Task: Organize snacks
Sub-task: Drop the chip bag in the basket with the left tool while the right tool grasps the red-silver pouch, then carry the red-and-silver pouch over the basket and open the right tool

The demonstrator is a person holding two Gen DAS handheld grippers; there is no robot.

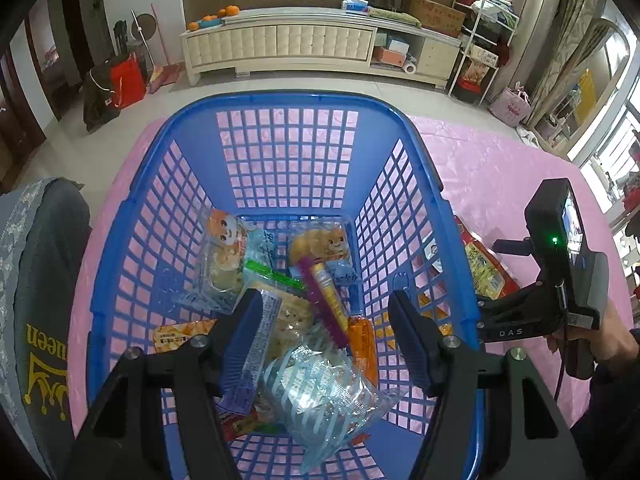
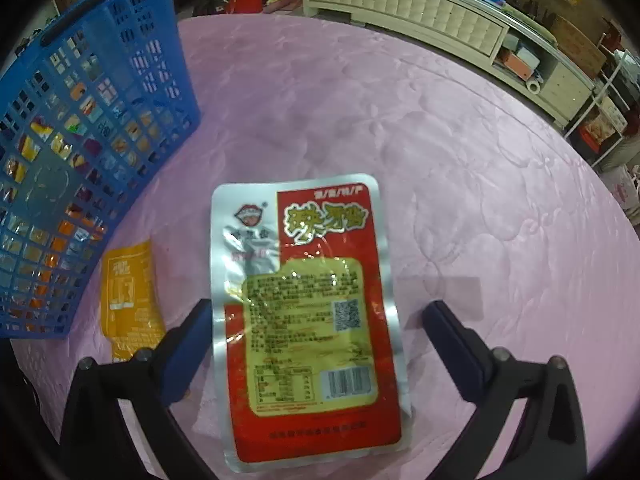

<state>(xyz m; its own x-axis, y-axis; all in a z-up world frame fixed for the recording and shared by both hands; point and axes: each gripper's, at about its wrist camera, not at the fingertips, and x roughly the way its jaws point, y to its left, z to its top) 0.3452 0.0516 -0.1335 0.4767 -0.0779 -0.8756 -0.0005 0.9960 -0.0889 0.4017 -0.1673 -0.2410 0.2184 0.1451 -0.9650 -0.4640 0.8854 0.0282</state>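
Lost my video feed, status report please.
Both grippers open: left gripper over blue basket, right gripper straddling red snack packet on tablecloth. Nothing in the way.

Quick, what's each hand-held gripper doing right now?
Left hand-held gripper: open above basket, holding nothing.
Right hand-held gripper: open around red packet, not gripping.

Handheld grippers: black frames, blue finger pads

Right gripper (image 1: 560, 280): "DAS" marking, green indicator light, small screen, trailing cable. Left gripper (image 1: 324, 336): silver screws at finger pivots. Dark sleeve (image 1: 608, 408).
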